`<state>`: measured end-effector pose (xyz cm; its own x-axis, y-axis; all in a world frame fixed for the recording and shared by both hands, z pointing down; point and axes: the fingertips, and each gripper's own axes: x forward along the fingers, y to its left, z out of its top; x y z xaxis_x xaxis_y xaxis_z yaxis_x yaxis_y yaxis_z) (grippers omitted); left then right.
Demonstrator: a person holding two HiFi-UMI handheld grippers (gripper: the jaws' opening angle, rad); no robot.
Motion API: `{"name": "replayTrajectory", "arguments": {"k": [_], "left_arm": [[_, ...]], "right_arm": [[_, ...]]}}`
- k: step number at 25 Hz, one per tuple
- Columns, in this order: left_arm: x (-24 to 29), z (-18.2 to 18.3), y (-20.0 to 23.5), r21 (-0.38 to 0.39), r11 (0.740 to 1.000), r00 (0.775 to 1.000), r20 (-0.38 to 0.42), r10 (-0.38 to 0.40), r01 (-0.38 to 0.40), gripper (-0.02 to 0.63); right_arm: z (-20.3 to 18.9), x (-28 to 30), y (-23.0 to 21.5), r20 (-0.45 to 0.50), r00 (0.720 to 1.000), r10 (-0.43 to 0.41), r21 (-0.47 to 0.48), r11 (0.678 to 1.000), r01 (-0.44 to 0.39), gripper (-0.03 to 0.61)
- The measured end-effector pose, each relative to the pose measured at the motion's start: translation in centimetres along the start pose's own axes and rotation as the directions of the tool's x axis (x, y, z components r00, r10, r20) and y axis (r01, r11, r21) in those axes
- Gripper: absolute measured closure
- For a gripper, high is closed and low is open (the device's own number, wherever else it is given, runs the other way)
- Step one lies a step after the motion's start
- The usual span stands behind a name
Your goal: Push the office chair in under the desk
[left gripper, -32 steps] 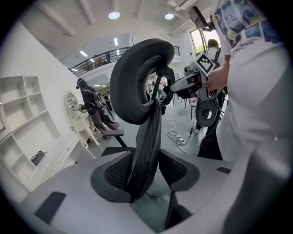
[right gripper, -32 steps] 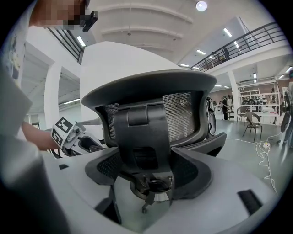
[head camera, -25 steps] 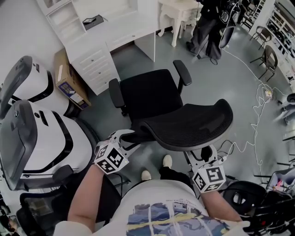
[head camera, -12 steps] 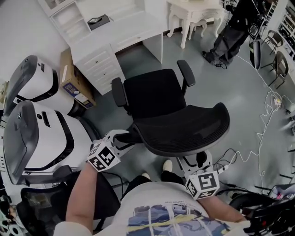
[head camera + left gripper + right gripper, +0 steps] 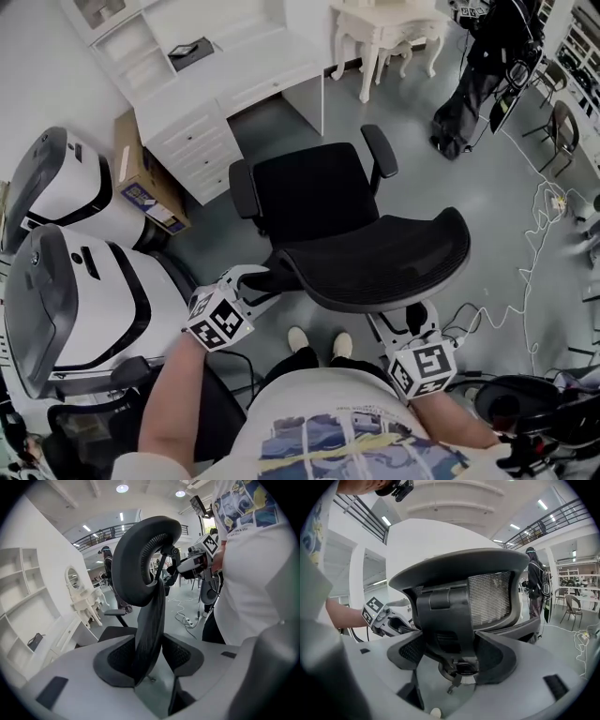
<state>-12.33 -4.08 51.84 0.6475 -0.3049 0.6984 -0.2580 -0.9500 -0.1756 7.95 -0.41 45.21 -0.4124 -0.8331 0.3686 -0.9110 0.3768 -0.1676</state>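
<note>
My left claw [image 5: 149,663] grips the chair [image 5: 319,192] by its back edge; my right claw [image 5: 454,660] seems to grip its post. The chair sits near the front edge of the surface [image 5: 234,61], not under it. The pushing is left.

One office chair [image 5: 314,197] is standing mid-frame, with one white desk [image 5: 239,61] upper left, one cardboard box [image 5: 141,178] beside it, and two grippers showing below: left gripper [image 5: 255,281], right gripper [image 5: 410,323].
</note>
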Motion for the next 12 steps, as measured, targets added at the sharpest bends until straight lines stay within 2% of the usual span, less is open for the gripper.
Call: {"name": "replayTrajectory", "arguments": {"k": [12], "left_arm": [[2.7, 2.5, 2.6, 0.059, 0.998, 0.998, 0.058, -0.011, 0.007, 0.440]], "right_arm": [[1.7, 2.1, -4.3, 0.039, 0.999, 0.033, -0.019, 0.999, -0.032, 0.245]]}}
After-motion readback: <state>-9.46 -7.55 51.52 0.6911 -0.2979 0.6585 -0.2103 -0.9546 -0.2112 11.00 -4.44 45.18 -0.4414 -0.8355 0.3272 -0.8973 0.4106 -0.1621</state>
